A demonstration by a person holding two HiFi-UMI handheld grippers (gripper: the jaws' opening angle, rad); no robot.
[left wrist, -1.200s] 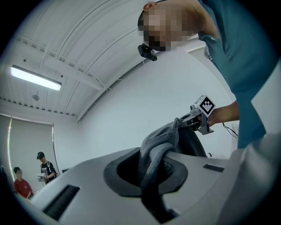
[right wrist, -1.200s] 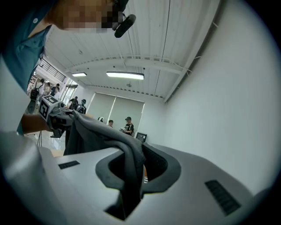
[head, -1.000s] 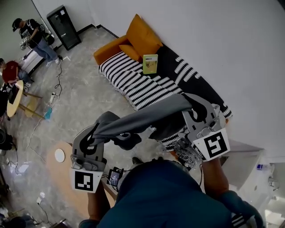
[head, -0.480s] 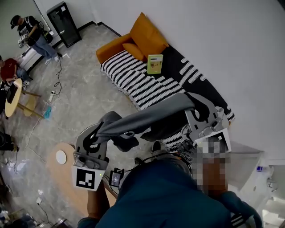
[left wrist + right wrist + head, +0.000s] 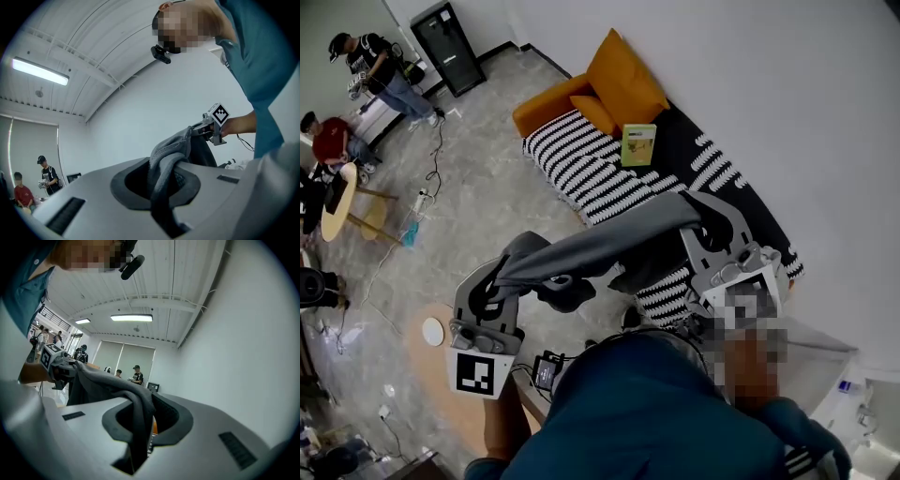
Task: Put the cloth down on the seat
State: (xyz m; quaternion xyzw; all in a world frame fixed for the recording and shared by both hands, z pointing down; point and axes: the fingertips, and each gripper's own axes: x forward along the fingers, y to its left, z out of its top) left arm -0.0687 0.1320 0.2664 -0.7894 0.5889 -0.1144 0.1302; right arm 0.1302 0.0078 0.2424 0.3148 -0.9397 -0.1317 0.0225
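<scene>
A grey cloth [image 5: 600, 248] hangs stretched between my two grippers, above the floor in front of the seat. My left gripper [image 5: 508, 272] is shut on its left end, and the cloth [image 5: 165, 159] bunches out between the jaws in the left gripper view. My right gripper [image 5: 705, 211] is shut on the other end, where the cloth [image 5: 136, 404] drapes down through the jaws. The seat is a sofa [image 5: 591, 173] with a black-and-white striped cover, just beyond the cloth. Both grippers point level.
An orange cushion [image 5: 623, 80] and a green book [image 5: 638, 144] lie on the sofa's far part. A round wooden table [image 5: 427, 352] stands at lower left. Two people [image 5: 380, 70] are by a black cabinet [image 5: 455, 36] at the far left. A white wall runs along the right.
Both grippers with the stretched cloth have shifted level toward the sofa; the sofa's near end now lies under the cloth's right part. The grips are unchanged.
</scene>
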